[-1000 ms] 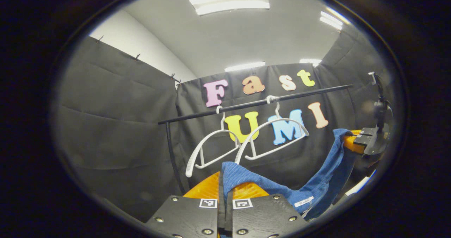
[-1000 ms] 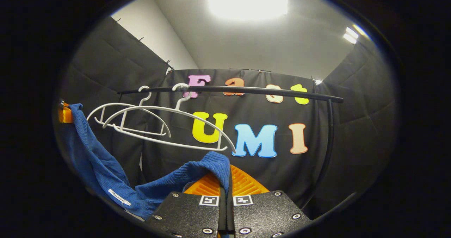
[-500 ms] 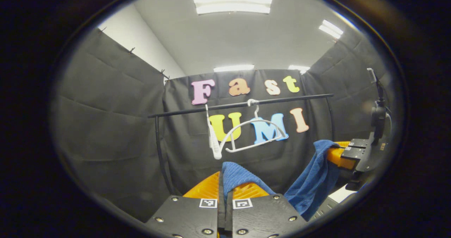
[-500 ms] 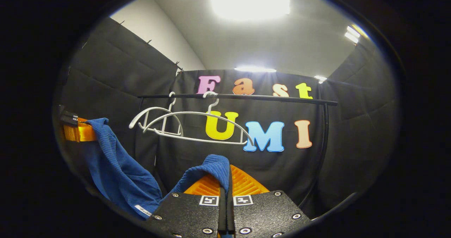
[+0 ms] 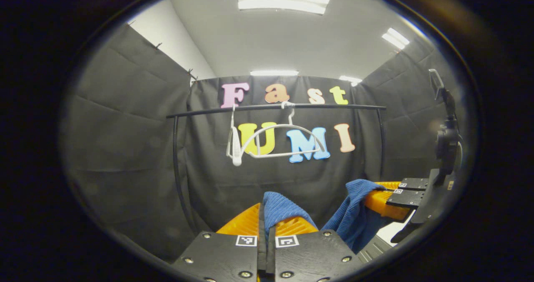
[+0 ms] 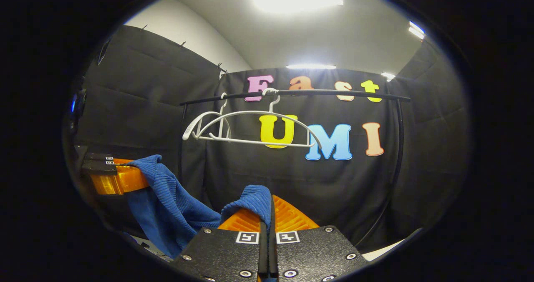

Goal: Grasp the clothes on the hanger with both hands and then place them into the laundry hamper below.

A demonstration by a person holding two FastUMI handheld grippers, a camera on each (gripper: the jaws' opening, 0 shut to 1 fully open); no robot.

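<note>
A blue knitted garment (image 5: 354,221) hangs slack between my two grippers, off the hangers. In the left gripper view my left gripper (image 5: 267,211) is shut on one end of the cloth, which folds over its fingertips. My right gripper (image 5: 386,196) stands to the right, holding the other end. In the right gripper view my right gripper (image 6: 270,205) is shut on a fold of the blue garment (image 6: 171,198), and my left gripper (image 6: 119,177) is at the left with the cloth draped from it. Two bare white hangers (image 6: 250,127) hang on the black rail (image 6: 292,93).
The black rail (image 5: 275,106) spans the back wall on thin uprights (image 5: 176,165), with the white hangers (image 5: 279,142) near its middle. A pale surface (image 5: 392,234) shows low at the right, below the garment. Black cloth walls close in both sides.
Both grippers have drawn back from the rail and lower, carrying the blue garment; they are closer together and the cloth sags less widely. The bare hangers swing, one now edge-on.
</note>
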